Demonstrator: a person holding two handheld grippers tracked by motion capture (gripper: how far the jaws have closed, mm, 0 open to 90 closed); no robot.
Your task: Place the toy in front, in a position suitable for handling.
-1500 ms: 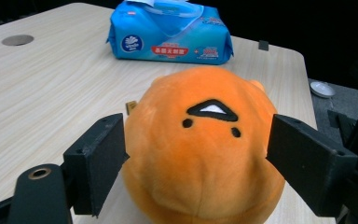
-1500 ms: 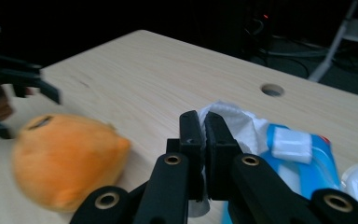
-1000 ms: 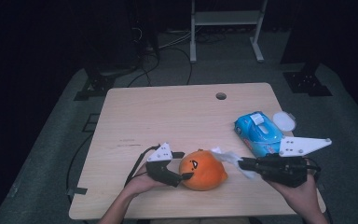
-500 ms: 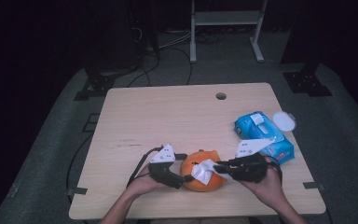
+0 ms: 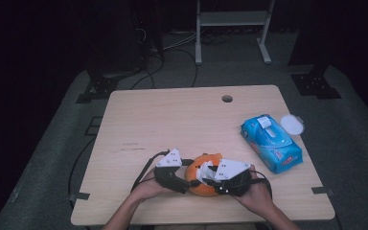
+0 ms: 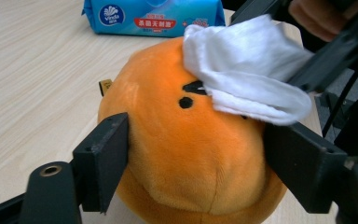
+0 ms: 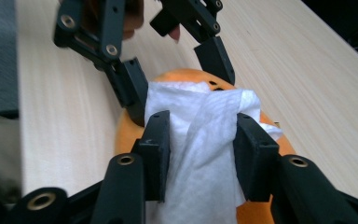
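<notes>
The left gripper (image 6: 193,175) squeezes the orange plush toy (image 6: 191,154) from both sides, near the front edge of the table (image 5: 172,120). On top of the toy lies a white wipe (image 7: 200,140). The right gripper (image 7: 200,156) has just been opening its jaws, and the wipe sits loosely between them.

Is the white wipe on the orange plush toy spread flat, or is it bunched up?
Bunched up. The white wipe lies crumpled in folds on top of the orange plush toy, gathered between the jaws of the right gripper, not flat.
</notes>
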